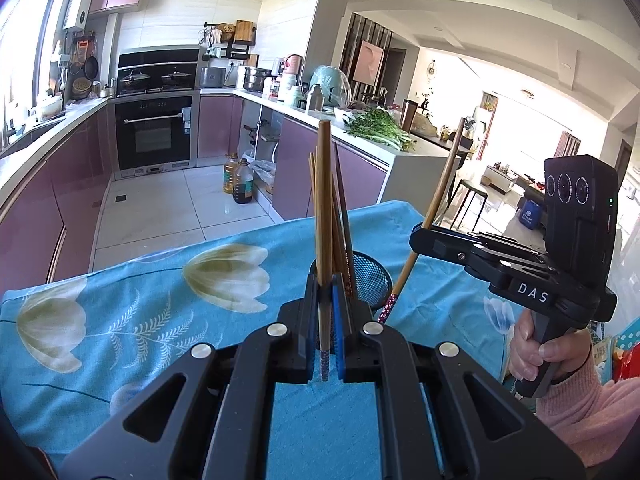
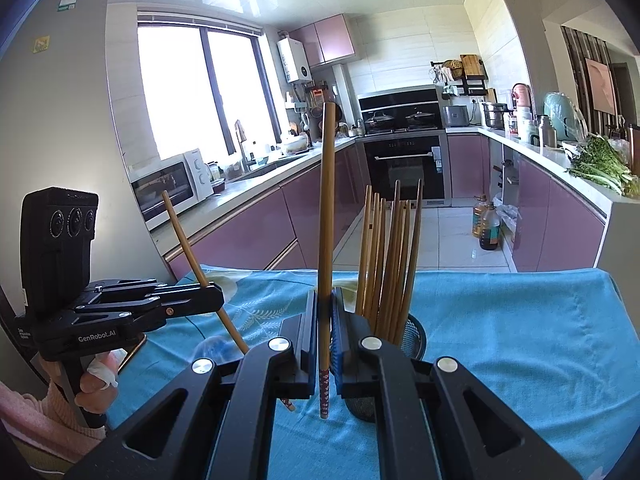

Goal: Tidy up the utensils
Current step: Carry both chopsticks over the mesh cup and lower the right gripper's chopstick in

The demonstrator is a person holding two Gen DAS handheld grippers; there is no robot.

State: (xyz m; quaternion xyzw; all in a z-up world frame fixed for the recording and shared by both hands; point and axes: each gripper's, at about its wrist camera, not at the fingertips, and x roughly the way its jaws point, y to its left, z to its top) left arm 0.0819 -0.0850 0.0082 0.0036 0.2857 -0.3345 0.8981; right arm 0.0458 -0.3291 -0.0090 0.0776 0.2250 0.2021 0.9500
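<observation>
A black mesh holder stands on the blue flowered tablecloth with several brown chopsticks upright in it. My left gripper is shut on one bamboo chopstick, held upright just in front of the holder. To the right, my right gripper pinches another chopstick that leans right. In the right wrist view my right gripper clamps its chopstick beside the holder and its chopsticks. My left gripper is at the left with its chopstick slanted.
The table's far edge drops to a white tiled floor with oil bottles. Purple kitchen cabinets and counters ring the room. A person's hand in a pink sleeve holds each gripper handle.
</observation>
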